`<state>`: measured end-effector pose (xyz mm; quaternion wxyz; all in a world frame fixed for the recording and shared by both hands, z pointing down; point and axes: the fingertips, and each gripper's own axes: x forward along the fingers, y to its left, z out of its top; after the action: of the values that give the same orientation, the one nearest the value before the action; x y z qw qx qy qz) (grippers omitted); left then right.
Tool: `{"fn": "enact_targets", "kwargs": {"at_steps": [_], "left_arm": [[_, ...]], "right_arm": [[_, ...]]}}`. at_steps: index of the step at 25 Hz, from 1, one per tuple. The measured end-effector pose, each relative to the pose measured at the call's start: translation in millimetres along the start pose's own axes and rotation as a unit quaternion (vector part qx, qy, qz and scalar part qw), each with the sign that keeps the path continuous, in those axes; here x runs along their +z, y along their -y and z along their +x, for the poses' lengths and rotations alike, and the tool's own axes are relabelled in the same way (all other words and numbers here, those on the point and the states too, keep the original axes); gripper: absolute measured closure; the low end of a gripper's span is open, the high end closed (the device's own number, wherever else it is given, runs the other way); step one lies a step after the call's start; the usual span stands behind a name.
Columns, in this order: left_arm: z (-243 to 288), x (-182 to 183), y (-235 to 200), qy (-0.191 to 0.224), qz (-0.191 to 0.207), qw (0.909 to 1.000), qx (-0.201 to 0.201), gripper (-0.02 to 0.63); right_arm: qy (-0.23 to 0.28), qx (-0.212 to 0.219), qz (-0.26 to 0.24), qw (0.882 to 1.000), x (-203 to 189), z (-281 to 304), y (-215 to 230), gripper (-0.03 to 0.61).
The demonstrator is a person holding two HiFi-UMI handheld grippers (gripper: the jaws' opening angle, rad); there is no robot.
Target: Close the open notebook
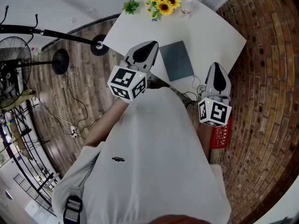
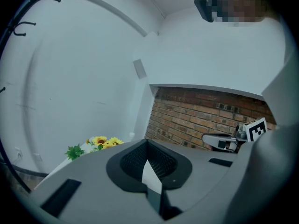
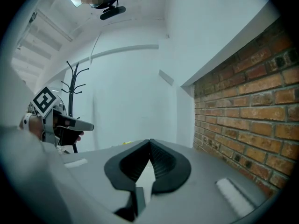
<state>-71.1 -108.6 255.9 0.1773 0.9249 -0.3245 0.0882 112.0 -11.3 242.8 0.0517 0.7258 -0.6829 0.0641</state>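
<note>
A dark grey notebook (image 1: 176,59) lies flat on the white table (image 1: 215,31), cover up and looking closed. My left gripper (image 1: 149,45) hovers just left of the notebook near the table's left edge; in the left gripper view its jaws (image 2: 148,143) meet at the tips with nothing between them. My right gripper (image 1: 217,67) is off the table's near corner, right of the notebook; its jaws (image 3: 150,141) are shut and empty. Neither gripper touches the notebook. Neither gripper view shows the notebook.
A bunch of sunflowers (image 1: 161,3) and a small glass (image 1: 187,8) stand at the table's far end. A fan (image 1: 14,55), a coat stand and floor cables are at the left. A brick wall (image 3: 243,101) runs along the right, with a red object (image 1: 219,134) below it.
</note>
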Motion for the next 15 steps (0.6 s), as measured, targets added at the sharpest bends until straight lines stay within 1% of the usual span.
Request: {"fn": "enact_targets", "kwargs": {"at_steps": [7,11,15], "left_arm": [[3,-1,8,-0.001,0.000,1.0000,0.001,0.604],[5,-8,9,-0.007,-0.005,1.0000,0.003,0.604],[6,-9,15,-0.006,-0.005,1.0000,0.004,0.604]], "right_arm": [[-0.005,0.011,0.000,1.000,0,0,3,0.566],[-0.011,0.017,0.006,1.000,-3,1,3,0.566],[-0.015,0.030,-0.001,0.999,-2,4,2,0.566]]}}
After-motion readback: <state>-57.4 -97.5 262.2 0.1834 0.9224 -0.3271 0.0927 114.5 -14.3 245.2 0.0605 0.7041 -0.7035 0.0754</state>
